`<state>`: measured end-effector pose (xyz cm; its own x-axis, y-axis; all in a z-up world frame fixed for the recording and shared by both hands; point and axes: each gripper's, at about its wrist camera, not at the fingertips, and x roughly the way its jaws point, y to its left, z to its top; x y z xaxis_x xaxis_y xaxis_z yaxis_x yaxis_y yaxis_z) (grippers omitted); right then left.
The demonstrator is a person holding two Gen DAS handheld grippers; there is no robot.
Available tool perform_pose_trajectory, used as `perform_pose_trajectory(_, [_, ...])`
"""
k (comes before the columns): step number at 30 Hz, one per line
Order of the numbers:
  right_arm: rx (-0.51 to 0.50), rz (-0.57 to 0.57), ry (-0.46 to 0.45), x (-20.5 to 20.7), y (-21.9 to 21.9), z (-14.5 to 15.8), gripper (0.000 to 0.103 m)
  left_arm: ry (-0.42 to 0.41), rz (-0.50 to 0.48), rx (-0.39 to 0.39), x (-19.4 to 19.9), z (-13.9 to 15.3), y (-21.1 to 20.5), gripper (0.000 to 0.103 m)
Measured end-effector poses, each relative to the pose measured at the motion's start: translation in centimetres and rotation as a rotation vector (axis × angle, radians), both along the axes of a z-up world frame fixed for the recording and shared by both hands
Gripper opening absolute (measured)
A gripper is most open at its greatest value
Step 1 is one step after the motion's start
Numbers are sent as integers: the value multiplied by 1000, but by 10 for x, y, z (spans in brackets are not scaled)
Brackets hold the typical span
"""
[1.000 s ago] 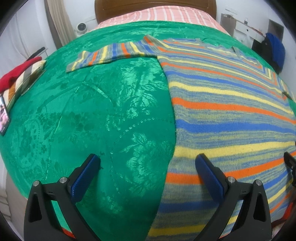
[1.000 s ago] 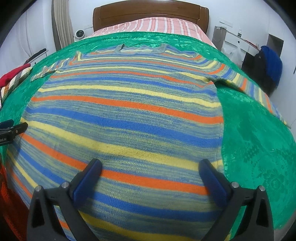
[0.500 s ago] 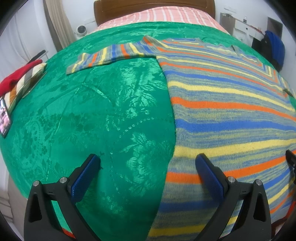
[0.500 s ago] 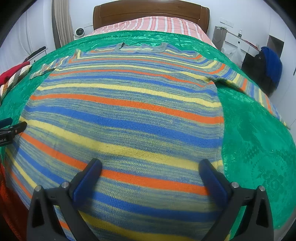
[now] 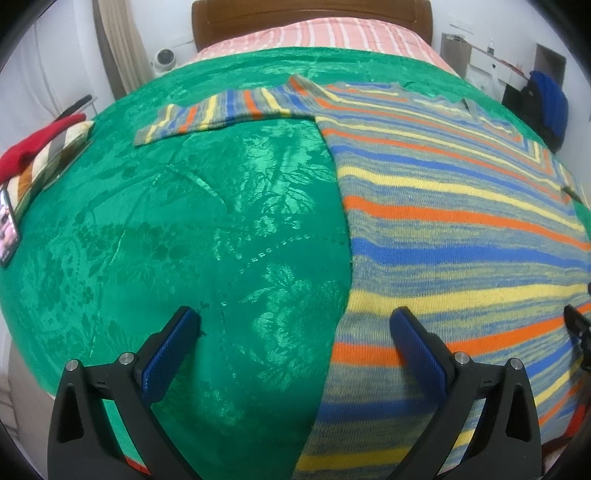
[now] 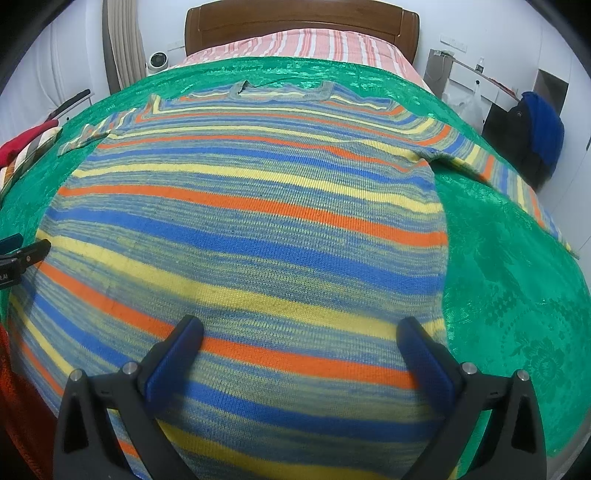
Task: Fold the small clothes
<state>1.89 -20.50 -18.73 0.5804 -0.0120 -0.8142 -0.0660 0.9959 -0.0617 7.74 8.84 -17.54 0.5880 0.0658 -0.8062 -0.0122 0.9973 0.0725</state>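
Observation:
A striped sweater [image 6: 251, 221] in blue, orange, yellow and grey lies flat on a green bedspread [image 5: 184, 221], collar toward the headboard. Its left sleeve [image 5: 221, 110] stretches out sideways, and its right sleeve [image 6: 498, 173] runs off toward the right. My left gripper [image 5: 295, 328] hovers open over the sweater's [image 5: 443, 221] left side edge near the hem, one finger above the bedspread, the other above the knit. Open as well, my right gripper [image 6: 301, 338] hangs over the lower body of the sweater. Neither holds anything.
Folded clothes with a red item [image 5: 33, 155] and a phone [image 5: 7, 229] sit at the bed's left edge. A wooden headboard [image 6: 295, 22] and pink striped bedding [image 6: 314, 44] lie beyond. A blue garment [image 6: 546, 125] hangs at the right by white furniture.
Both grippers have lifted or drawn back very slightly; the sweater has not moved and the jaws stay open.

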Motion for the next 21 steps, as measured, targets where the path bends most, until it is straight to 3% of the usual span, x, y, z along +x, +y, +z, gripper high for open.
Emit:
perform_pose_trajectory(8, [0,-6,27,3,1,4,103,14,-21,-27,-2,5,5,103])
perform_pose_trajectory(11, [15,-39,48,2,-2,17,102,-37,-33,-89,-11,14,12,103])
perform_pose_trajectory(13, [72,-61,5,-3,-16,36,102,-82,-31,-107,-18,21,18,103])
perform_pose_trajectory(17, [80,-118,-118,3,-81,83,102,-141,-3,-127,-24,34,29,103])
perform_pose_trajectory(19, [84,-196,-160,14,-135,103,102,-161,19,-147,-27,39,36,103])
perform_pose_trajectory(21, [180,-289,-181,28,-203,115,103,-167,34,-152,-28,41,39,103])
